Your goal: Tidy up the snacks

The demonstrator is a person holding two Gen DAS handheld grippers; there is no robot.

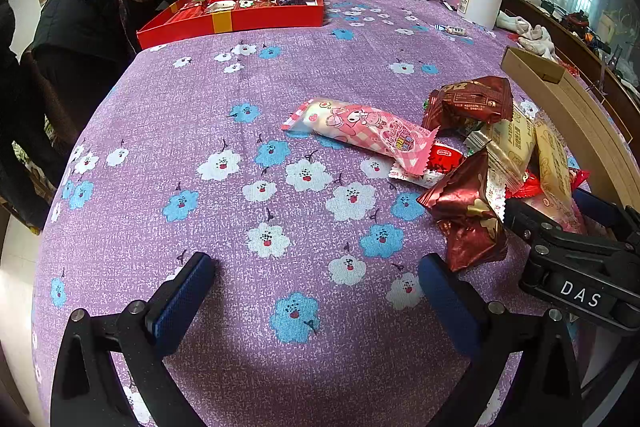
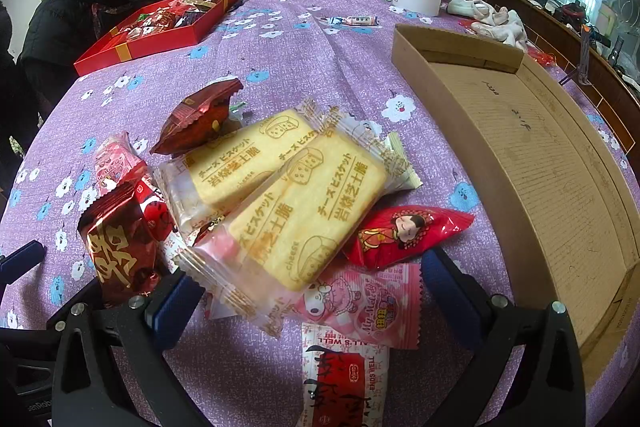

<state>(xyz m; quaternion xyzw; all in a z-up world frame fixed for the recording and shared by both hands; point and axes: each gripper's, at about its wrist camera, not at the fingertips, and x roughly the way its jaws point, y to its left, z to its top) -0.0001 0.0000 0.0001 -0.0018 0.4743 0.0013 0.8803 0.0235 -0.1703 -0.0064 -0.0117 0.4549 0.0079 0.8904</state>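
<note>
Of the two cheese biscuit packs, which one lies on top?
The cheese biscuit pack nearer the right gripper lies on top; it overlaps the farther pack behind it.

Purple tablecloth (image 2: pixel 304 67) with white and blue flowers, red tray (image 1: pixel 240 21) with a yellow band, plain brown cardboard box (image 2: pixel 520 131), pale yellow biscuit packets (image 2: pixel 308 203), pink checked wrapper (image 1: pixel 360 127), dark red foil snacks (image 1: pixel 468 215), blue finger pads (image 1: pixel 184 303).
</note>
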